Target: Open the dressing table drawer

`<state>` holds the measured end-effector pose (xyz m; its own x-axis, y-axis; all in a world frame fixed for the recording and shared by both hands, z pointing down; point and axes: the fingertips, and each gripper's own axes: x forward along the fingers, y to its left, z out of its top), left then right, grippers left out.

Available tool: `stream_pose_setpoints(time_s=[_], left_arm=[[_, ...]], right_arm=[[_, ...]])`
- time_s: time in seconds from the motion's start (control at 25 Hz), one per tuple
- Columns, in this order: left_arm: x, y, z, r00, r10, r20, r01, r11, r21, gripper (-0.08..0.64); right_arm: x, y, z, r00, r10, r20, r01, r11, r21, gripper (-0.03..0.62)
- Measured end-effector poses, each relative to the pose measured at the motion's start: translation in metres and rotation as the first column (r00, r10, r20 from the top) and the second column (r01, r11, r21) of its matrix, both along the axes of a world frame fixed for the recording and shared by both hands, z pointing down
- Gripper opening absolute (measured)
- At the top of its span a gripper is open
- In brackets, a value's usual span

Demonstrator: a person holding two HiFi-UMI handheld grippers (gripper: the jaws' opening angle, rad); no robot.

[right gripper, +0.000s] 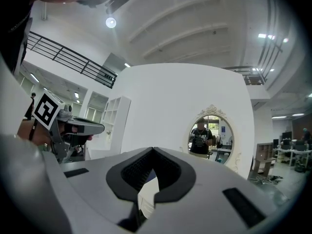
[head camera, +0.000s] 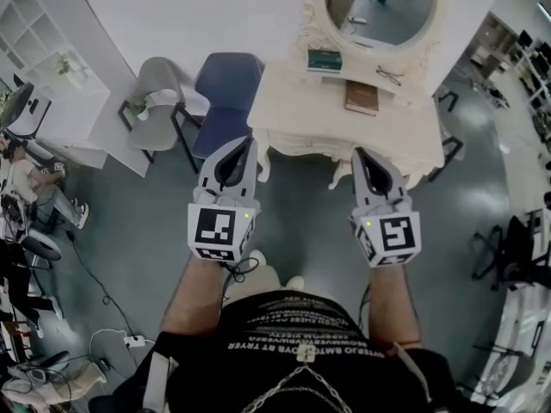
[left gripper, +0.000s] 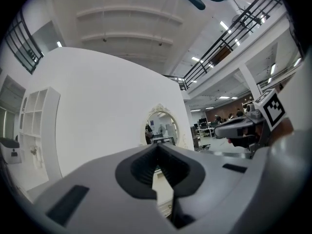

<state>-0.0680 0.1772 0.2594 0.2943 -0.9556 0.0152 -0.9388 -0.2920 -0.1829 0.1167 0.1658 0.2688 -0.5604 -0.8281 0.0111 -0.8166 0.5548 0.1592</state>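
The white dressing table [head camera: 297,101] stands ahead against the wall, with its oval mirror [head camera: 379,7] above it. From above, its drawer front is hidden under the tabletop edge. My left gripper [head camera: 244,144] hovers just before the table's left front corner, shut with nothing in it. My right gripper [head camera: 360,155] is level with it near the front edge, also shut and empty. In the left gripper view the jaws [left gripper: 157,147] meet below the mirror [left gripper: 161,126]. In the right gripper view the closed jaws [right gripper: 153,150] point toward the table, with the mirror [right gripper: 210,133] to the right.
On the tabletop lie a green box [head camera: 325,59], a brown book [head camera: 361,97] and glasses [head camera: 389,76]. A blue chair [head camera: 225,93] and a grey chair [head camera: 159,93] stand left of the table. A white shelf unit [head camera: 34,33] is at far left. Cables lie on the floor.
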Motion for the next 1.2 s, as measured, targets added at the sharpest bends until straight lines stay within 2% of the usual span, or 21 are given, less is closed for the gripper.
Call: stream_pose_setpoints(time_s=[0.36, 0.64, 1.2], left_arm=[[-0.006, -0.033, 0.007, 1.000, 0.023, 0.004, -0.023, 1.000, -0.008, 0.003], [-0.017, -0.085, 0.012, 0.999, 0.047, -0.003, -0.047, 0.998, -0.030, 0.003], [-0.033, -0.192, 0.024, 0.995, 0.096, 0.001, -0.095, 0.994, -0.061, 0.003]], right_arm=[[-0.010, -0.029, 0.008, 1.000, 0.015, -0.002, -0.015, 1.000, -0.009, 0.003], [-0.024, -0.075, 0.007, 0.999, 0.029, -0.023, -0.030, 1.000, -0.009, 0.003], [-0.048, -0.172, 0.012, 0.997, 0.071, -0.010, -0.072, 0.997, -0.040, 0.003]])
